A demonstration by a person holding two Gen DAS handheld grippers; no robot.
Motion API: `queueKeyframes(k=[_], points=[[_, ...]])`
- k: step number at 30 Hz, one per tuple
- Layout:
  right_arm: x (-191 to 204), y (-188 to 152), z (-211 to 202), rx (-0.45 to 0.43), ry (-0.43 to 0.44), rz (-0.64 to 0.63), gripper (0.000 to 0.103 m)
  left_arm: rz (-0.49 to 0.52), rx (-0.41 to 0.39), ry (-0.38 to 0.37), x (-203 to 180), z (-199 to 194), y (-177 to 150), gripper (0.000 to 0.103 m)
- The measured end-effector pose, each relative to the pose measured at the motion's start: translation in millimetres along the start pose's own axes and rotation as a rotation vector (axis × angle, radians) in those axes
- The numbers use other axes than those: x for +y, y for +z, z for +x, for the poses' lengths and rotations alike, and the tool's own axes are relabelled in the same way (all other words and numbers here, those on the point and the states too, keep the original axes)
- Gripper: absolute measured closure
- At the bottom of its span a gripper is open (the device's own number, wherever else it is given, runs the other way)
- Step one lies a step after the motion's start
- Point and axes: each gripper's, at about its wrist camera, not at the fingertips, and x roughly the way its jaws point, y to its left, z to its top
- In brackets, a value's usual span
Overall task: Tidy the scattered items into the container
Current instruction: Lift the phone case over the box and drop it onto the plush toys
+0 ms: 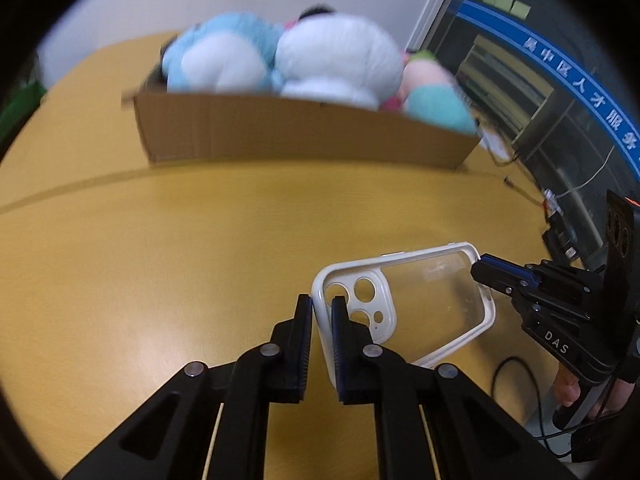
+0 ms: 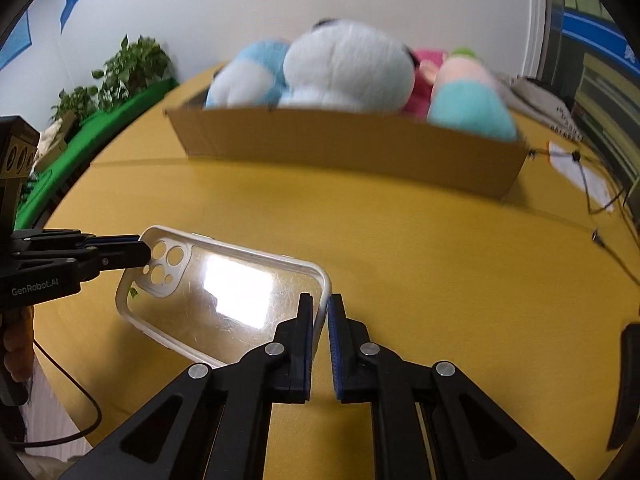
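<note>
- Yellow tabletop (image 1: 160, 260) supports a cardboard box (image 1: 304, 132) of plush toys (image 1: 340, 56), beyond both grippers.
- Left gripper (image 1: 322, 308): pinching camera-cutout end of phone case (image 1: 432, 300).
- Right gripper (image 2: 321, 312): pinching opposite end rim; case spans between them.

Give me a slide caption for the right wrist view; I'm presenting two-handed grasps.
Right gripper and left gripper pinch opposite ends of a clear phone case before the toy-filled cardboard box.
</note>
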Motion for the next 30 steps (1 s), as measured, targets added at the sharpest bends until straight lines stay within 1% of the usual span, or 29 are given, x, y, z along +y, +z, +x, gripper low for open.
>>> queueKeyframes(k=[1, 5, 9, 13, 17, 19, 22, 25, 26, 30], points=[[-1.5, 7.4, -5.3, -0.017, 0.001, -0.001, 0.096, 0.007, -0.015, 0.002, -3.4, -5.2, 7.3, 0.094], [-5.2, 56.4, -28.9, -0.112, -0.014, -0.026, 0.096, 0.069, -0.118, 0.021, -23.9, -33.4, 59.3, 0.094], [-11.3, 120.4, -55.1, -0.226, -0.047, -0.059, 0.096, 0.139, -0.204, 0.035, -43.7, -59.6, 117.4, 0.093], [-20.1, 184.2, -70.1, -0.312, -0.067, -0.071, 0.096, 0.162, -0.240, 0.044, -37.7, -69.0, 179.9, 0.093], [-30.2, 242.4, -73.0, -0.362, -0.087, -0.079, 0.096, 0.157, -0.244, 0.035, -21.8, -60.2, 240.7, 0.093], [-34.0, 262.8, -69.6, -0.368, -0.095, -0.081, 0.096, 0.152, -0.244, 0.027, -13.3, -52.1, 263.2, 0.093], [-42.6, 297.6, -50.9, -0.359, -0.105, -0.076, 0.096, 0.148, -0.235, 0.039, -13.4, -32.0, 293.1, 0.093], [-58.1, 324.0, -15.1, -0.319, -0.107, -0.061, 0.096, 0.135, -0.203, 0.065, -10.6, -0.2, 317.9, 0.093], [-64.0, 330.8, -2.4, -0.304, -0.097, -0.053, 0.096, 0.119, -0.185, 0.062, -7.5, 13.2, 324.6, 0.093], [-87.5, 344.2, 55.3, -0.227, -0.096, -0.021, 0.096, 0.080, -0.104, 0.057, 7.7, 71.2, 340.6, 0.094]])
